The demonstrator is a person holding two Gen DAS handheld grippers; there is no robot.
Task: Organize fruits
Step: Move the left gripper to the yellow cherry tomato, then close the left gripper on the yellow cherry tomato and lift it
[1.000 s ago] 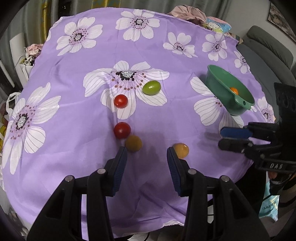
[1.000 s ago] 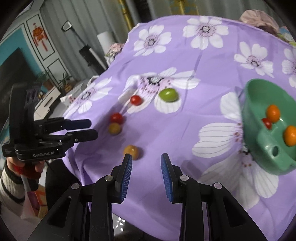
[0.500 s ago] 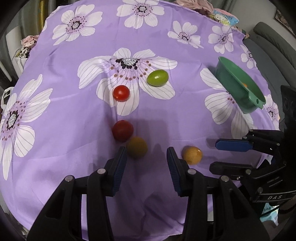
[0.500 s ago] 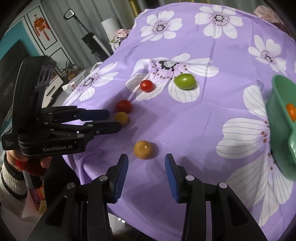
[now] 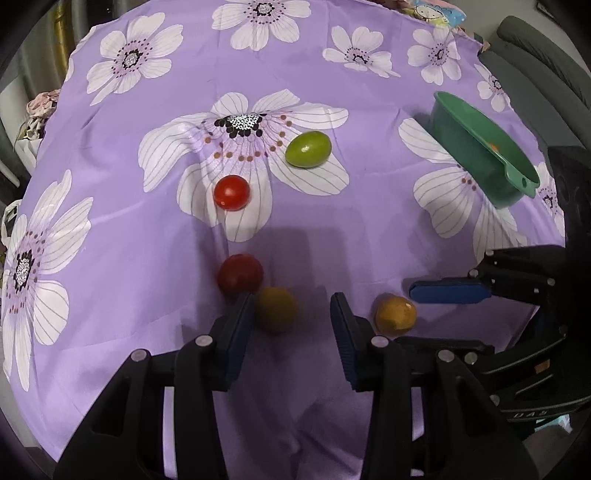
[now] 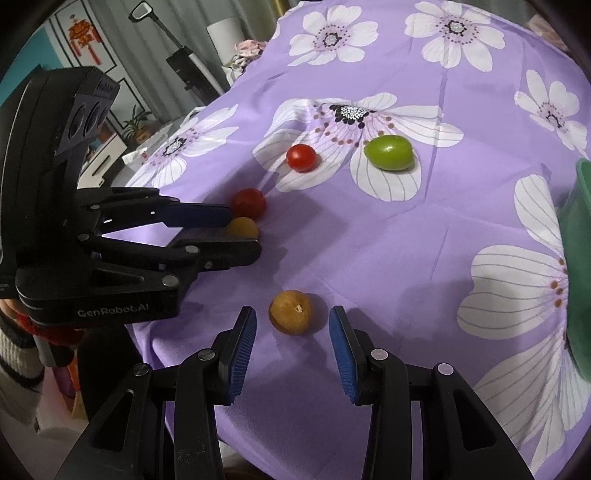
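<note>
Background only: purple cloth with white flower print point(image 5: 147, 258) covers the counter. Grey sofa point(image 5: 535, 55) behind its far right edge, pastel cartoon-print packet point(image 5: 436, 11) at the far edge. Right wrist view: teal wall with red hanging ornament point(image 6: 83, 35), grey curtain point(image 6: 147, 48), potted plant point(image 6: 138, 123), white cylinder point(image 6: 225, 35), crumpled pink fabric point(image 6: 249, 48).

Two close downward views, shared cloth point(image 5: 147, 295)
</note>
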